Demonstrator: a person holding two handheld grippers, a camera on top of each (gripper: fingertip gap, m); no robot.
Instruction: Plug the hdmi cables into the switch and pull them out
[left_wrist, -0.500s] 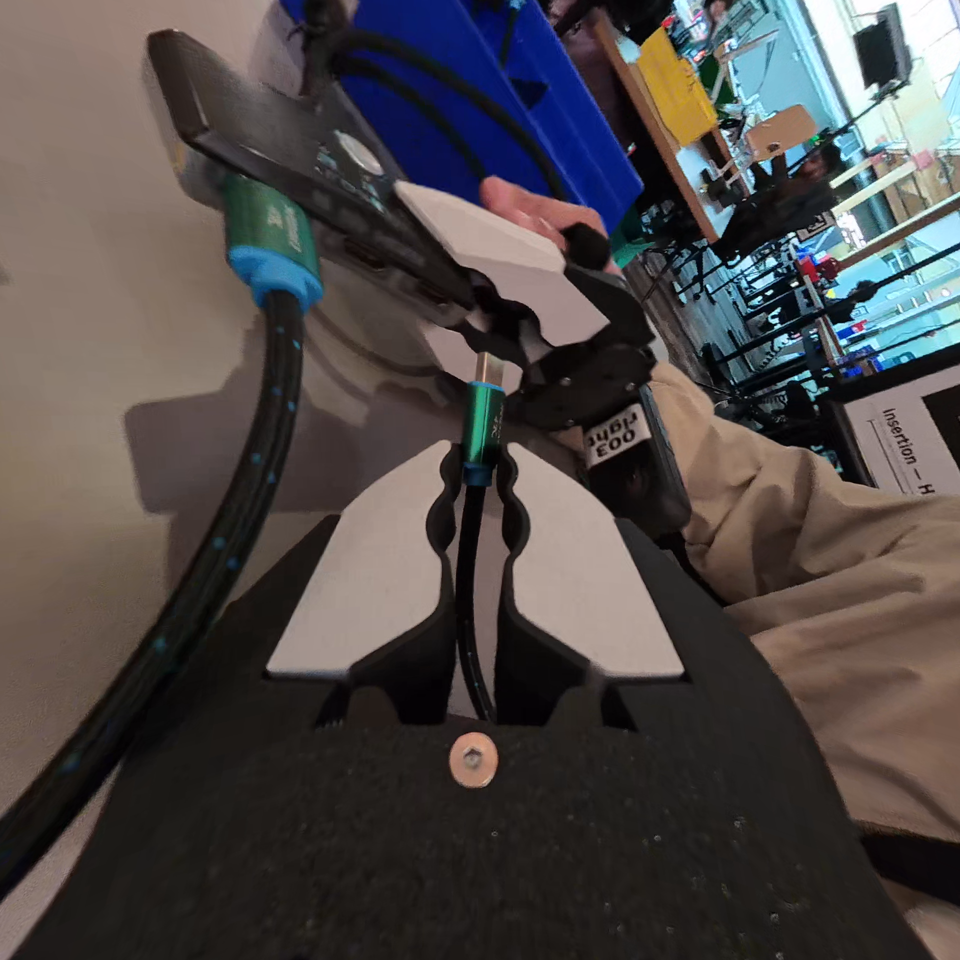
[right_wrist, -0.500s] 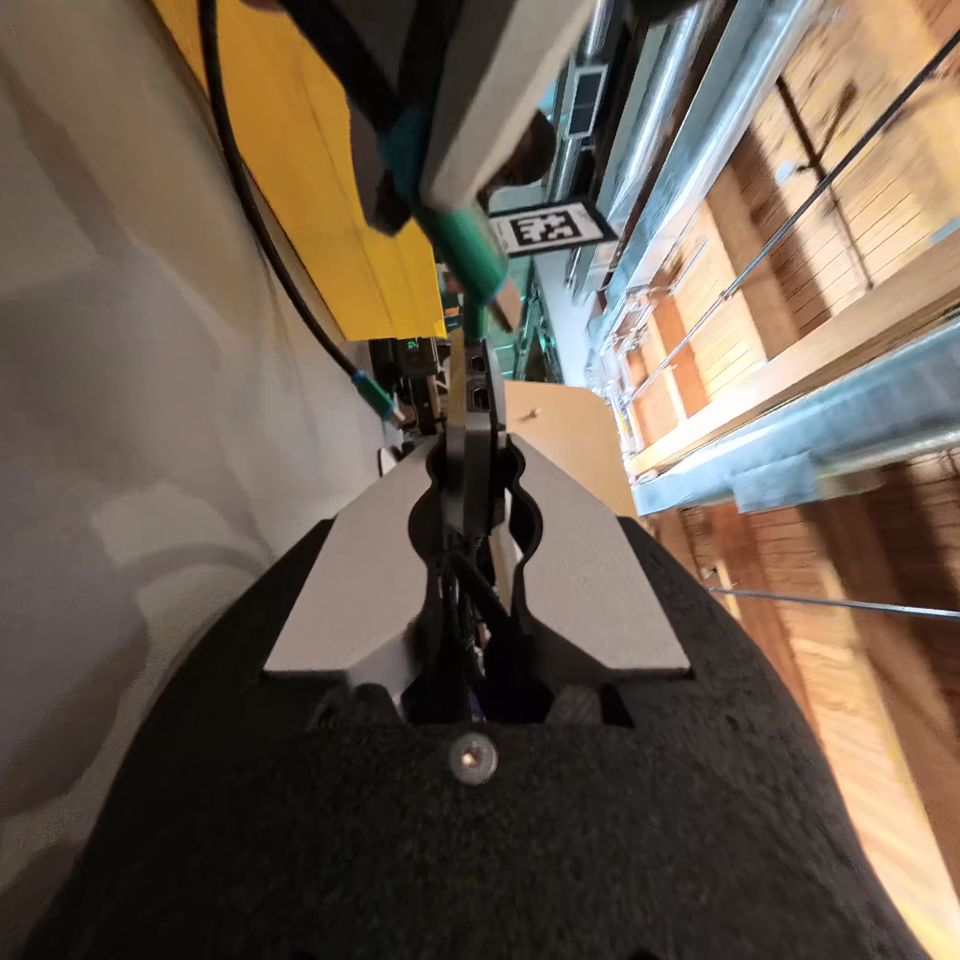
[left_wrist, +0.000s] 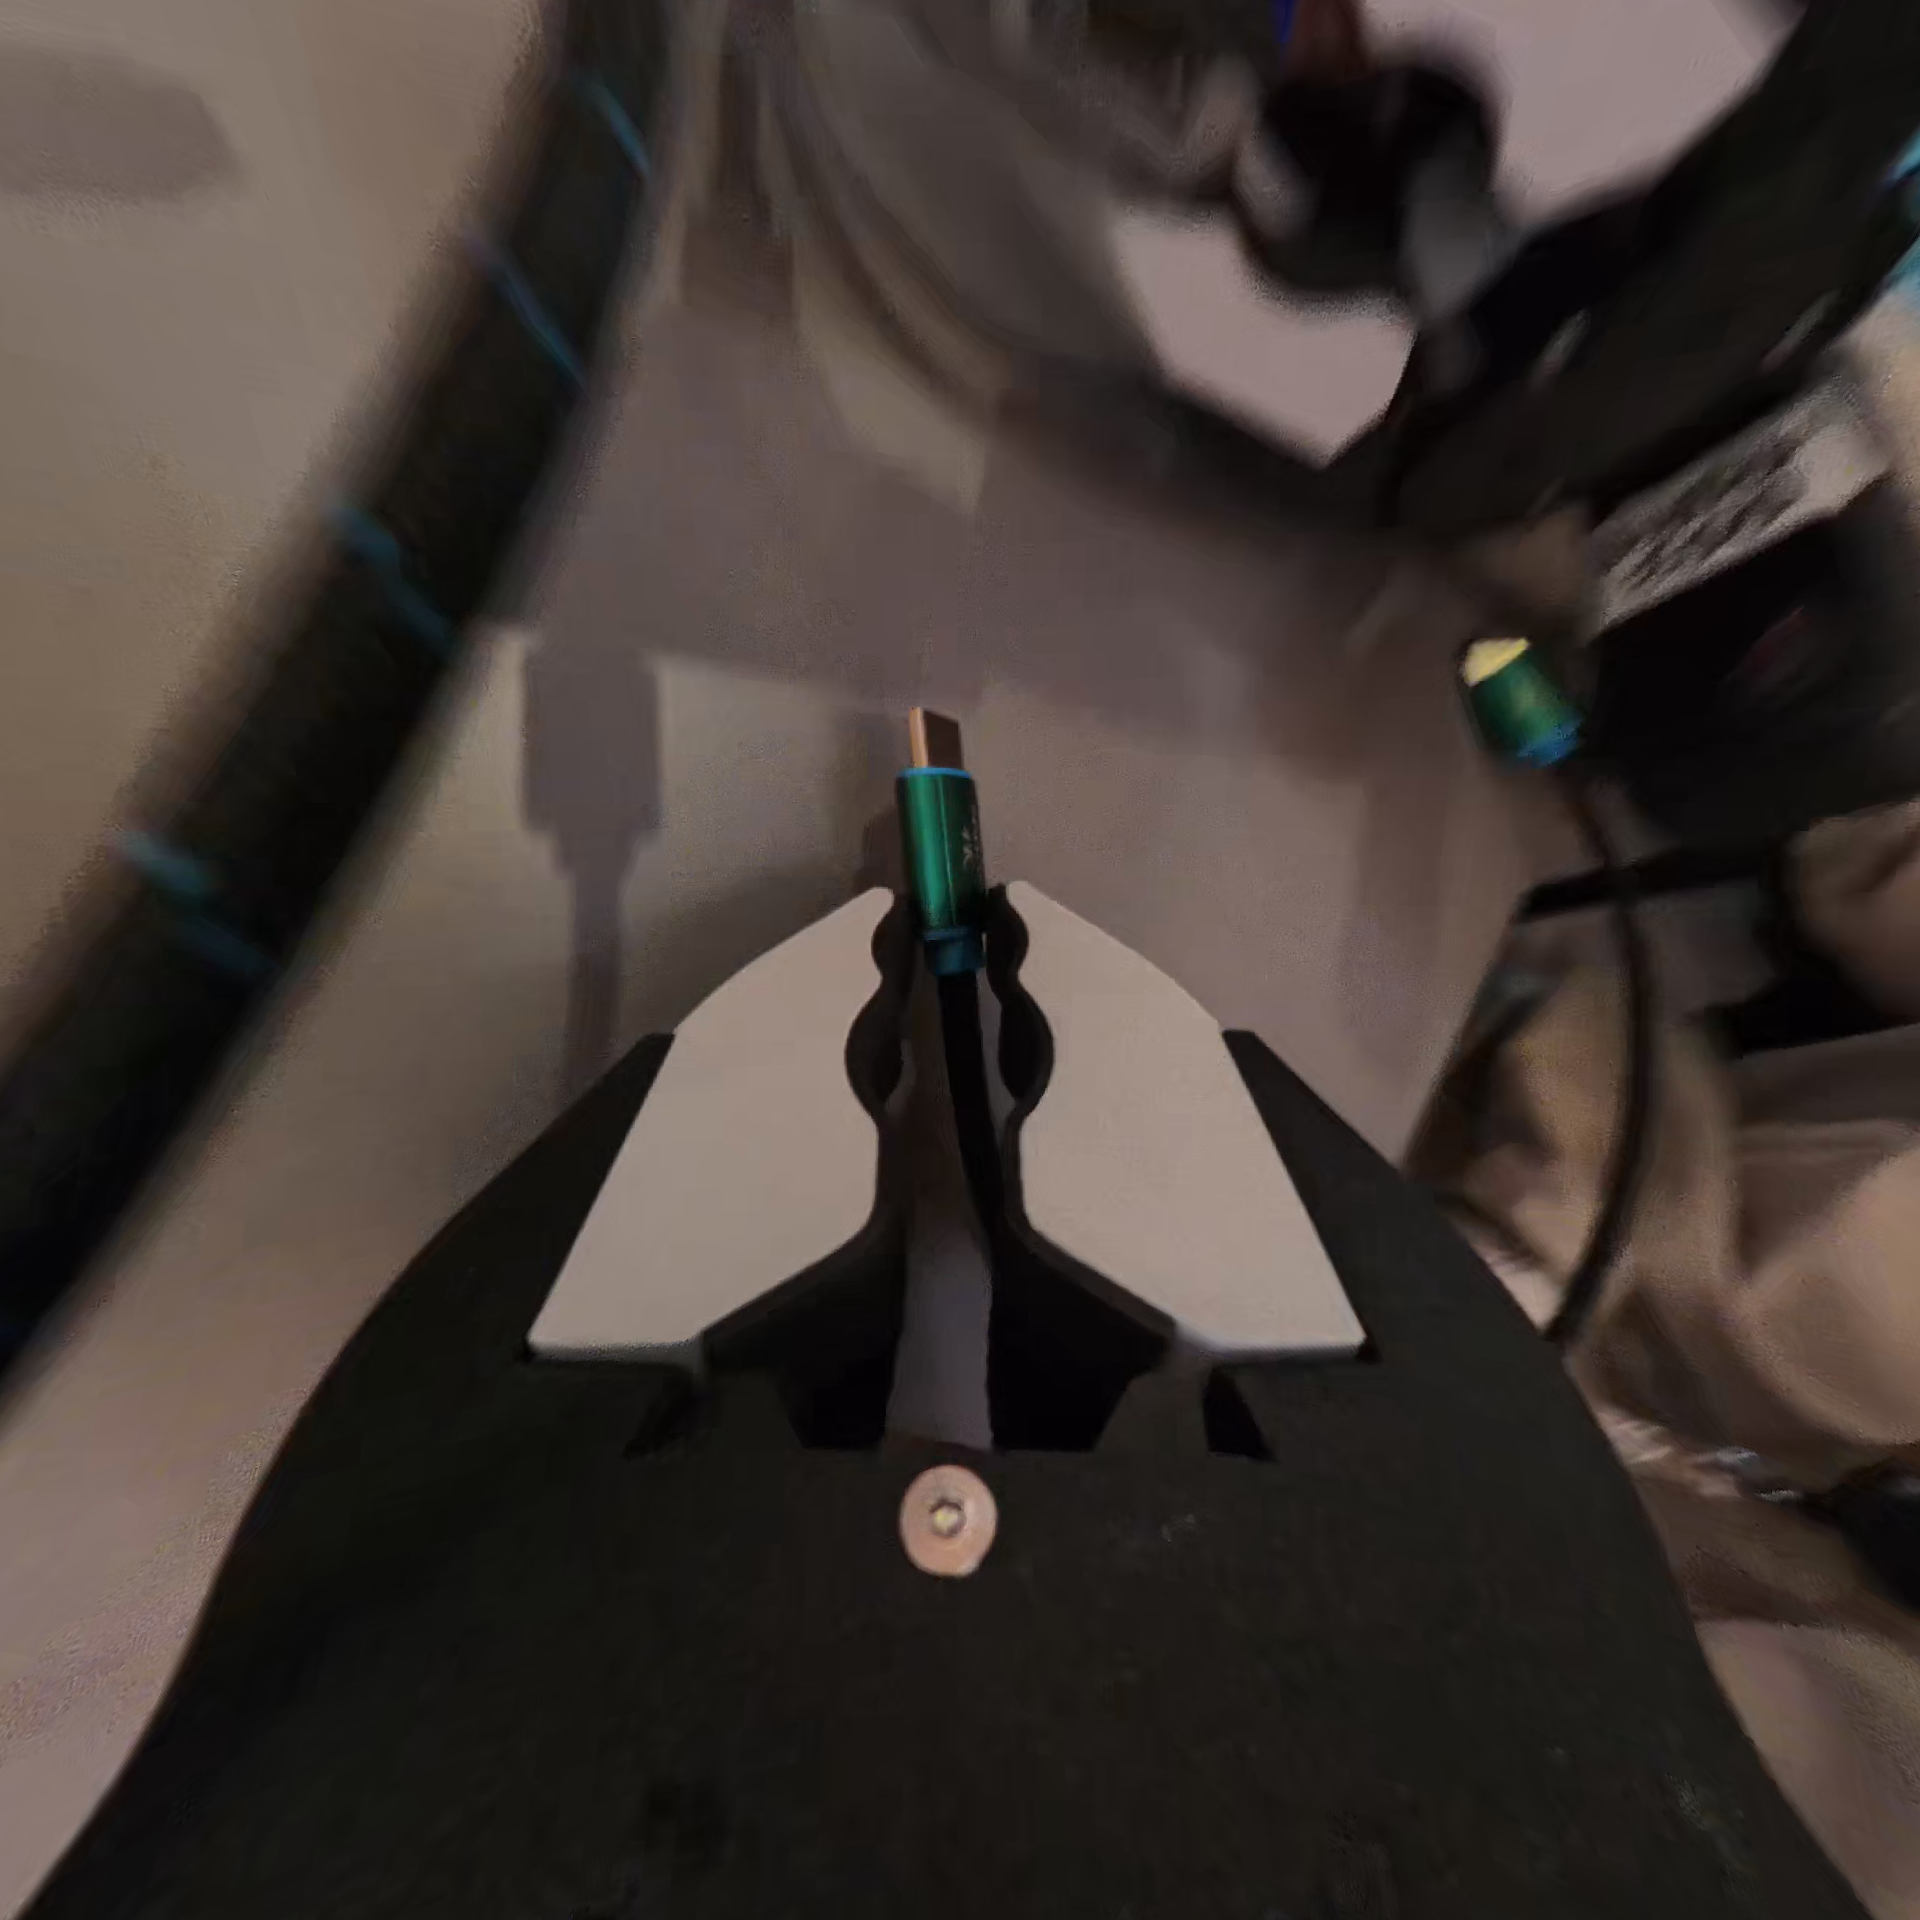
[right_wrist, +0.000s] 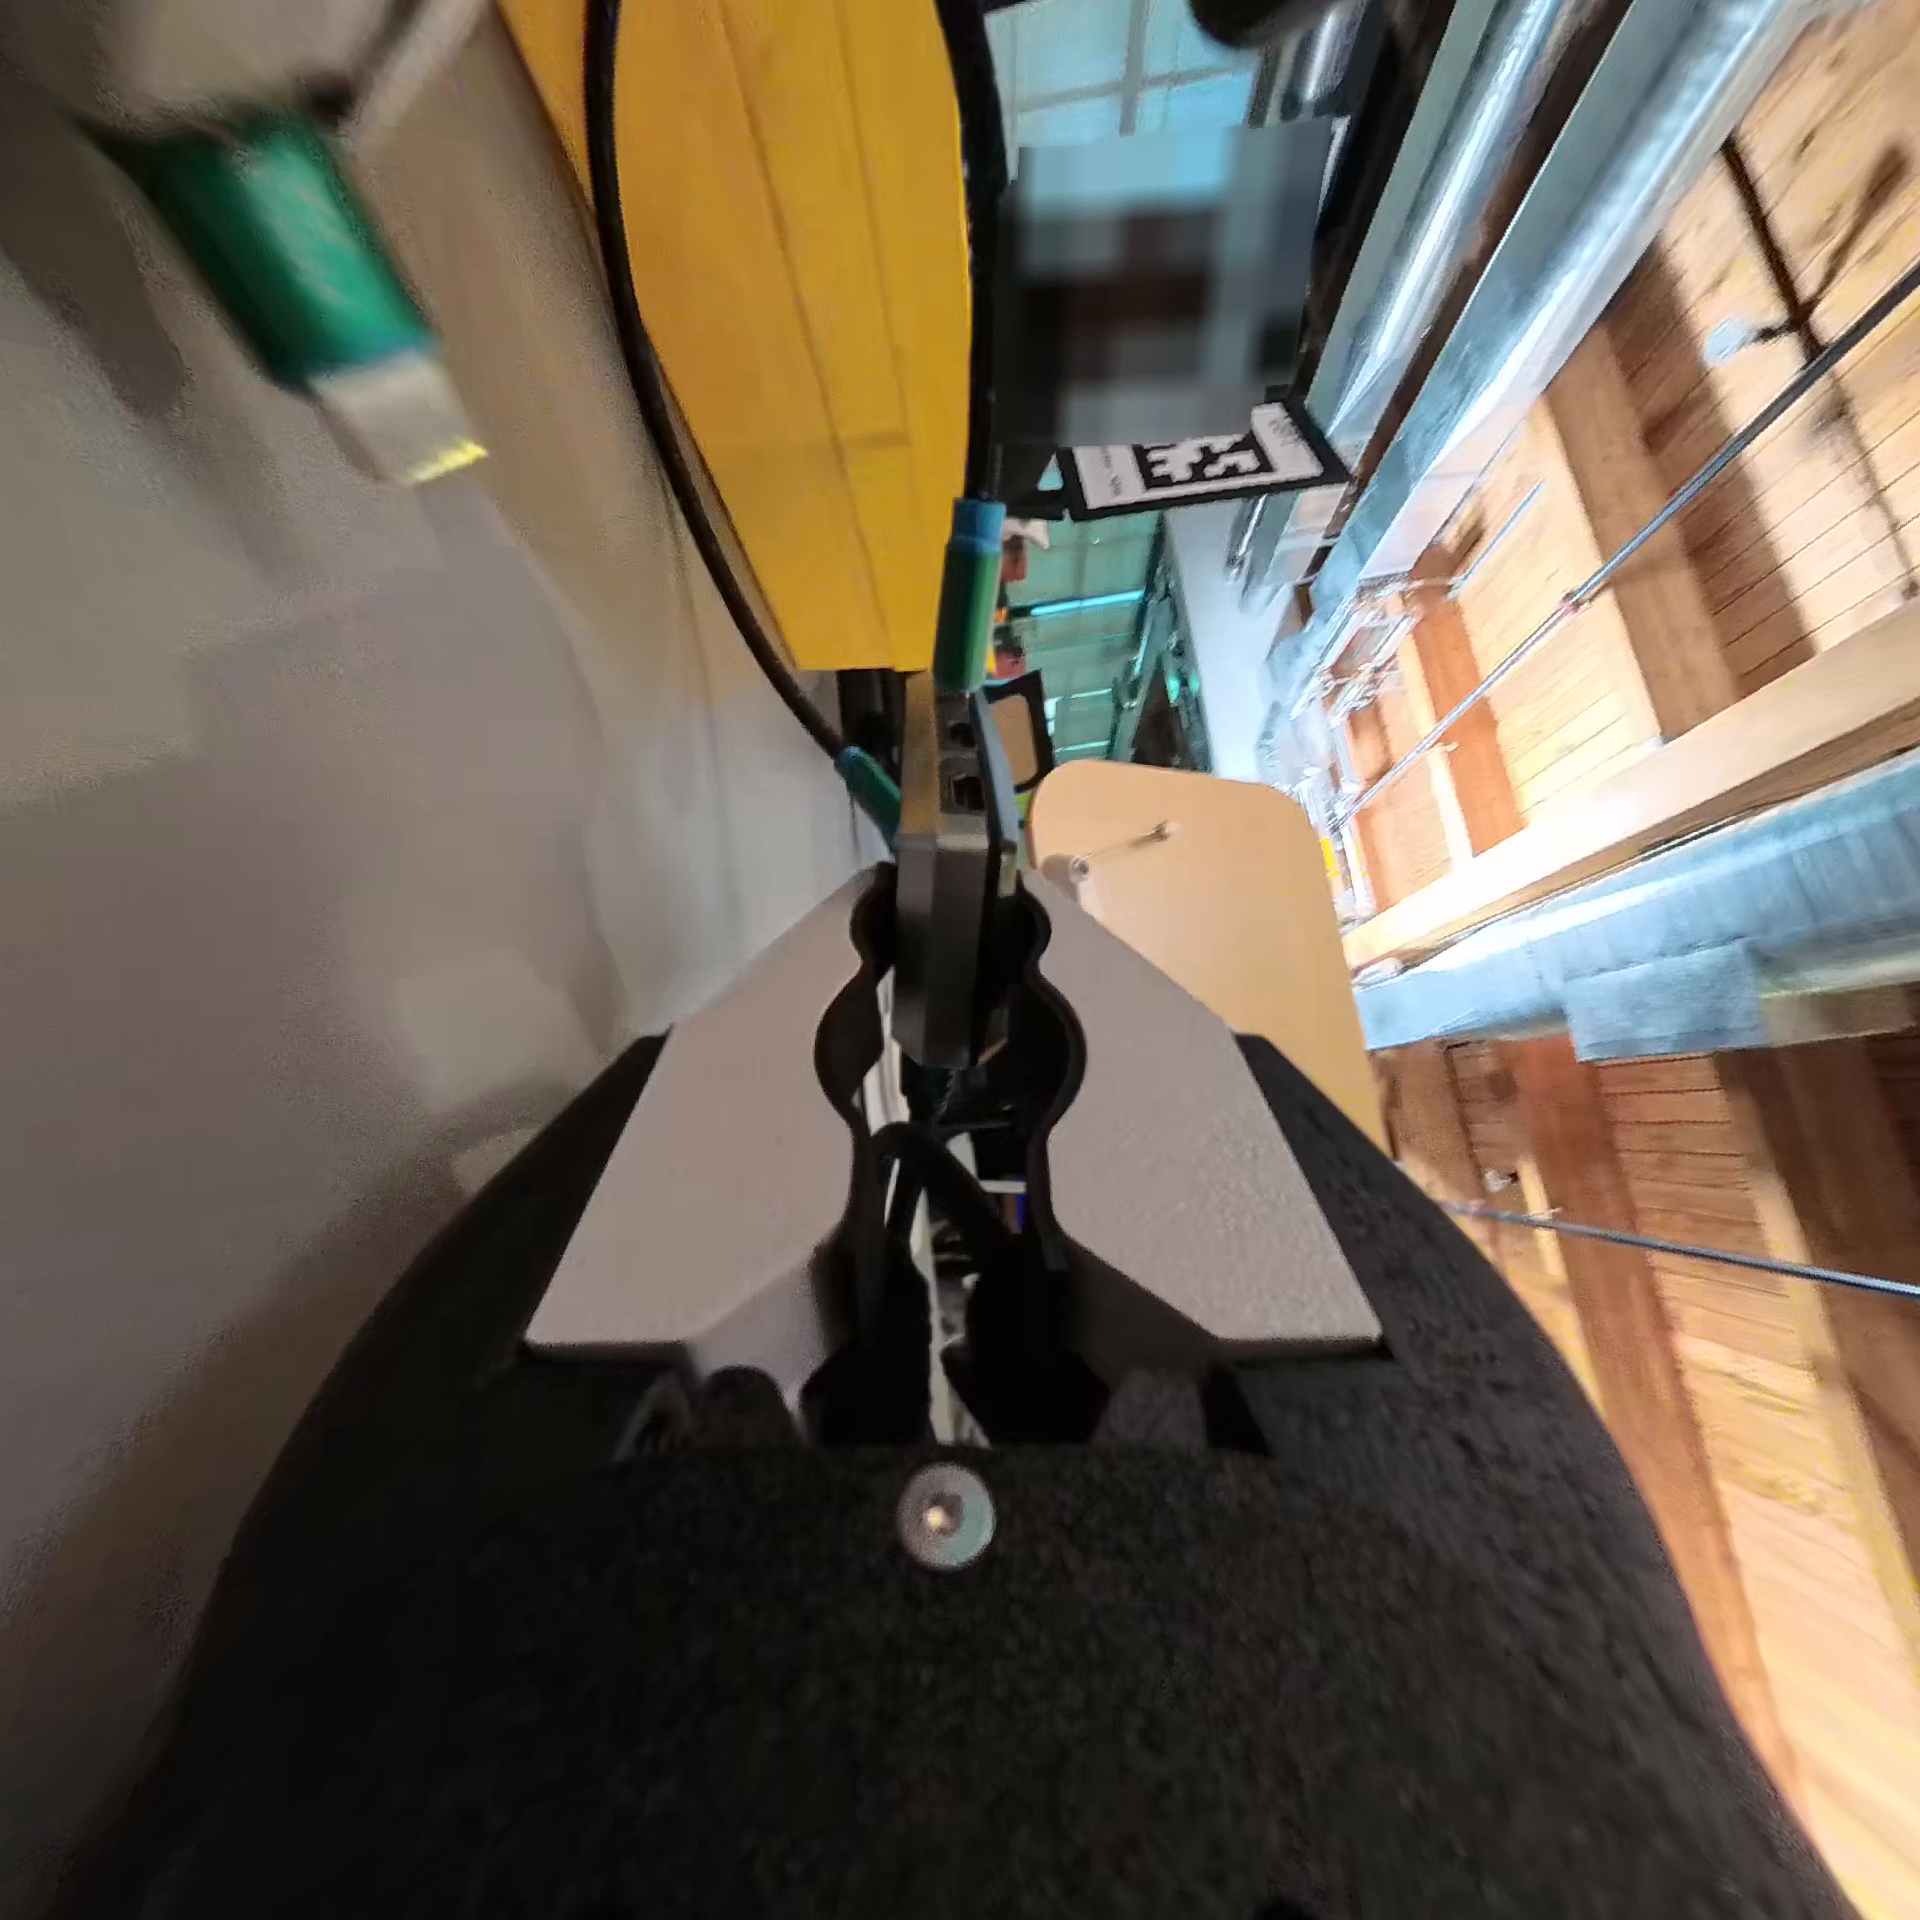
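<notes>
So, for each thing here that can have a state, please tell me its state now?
Left gripper: shut on the green HDMI plug.
Green HDMI plug: unplugged, metal tip bare and pointing forward.
Right gripper: shut on the HDMI switch.
HDMI switch: held edge-on, two ports on its near edge empty.
Second green plug: at the switch's far end, apparently plugged in.
Thick braided cable: blurred, connection not visible.

Counted: 3 green plugs (right_wrist: 961, 597) (right_wrist: 868, 784) (right_wrist: 281, 244), 1 switch (right_wrist: 940, 925), 2 tools (right_wrist: 948, 894) (left_wrist: 943, 899).
</notes>
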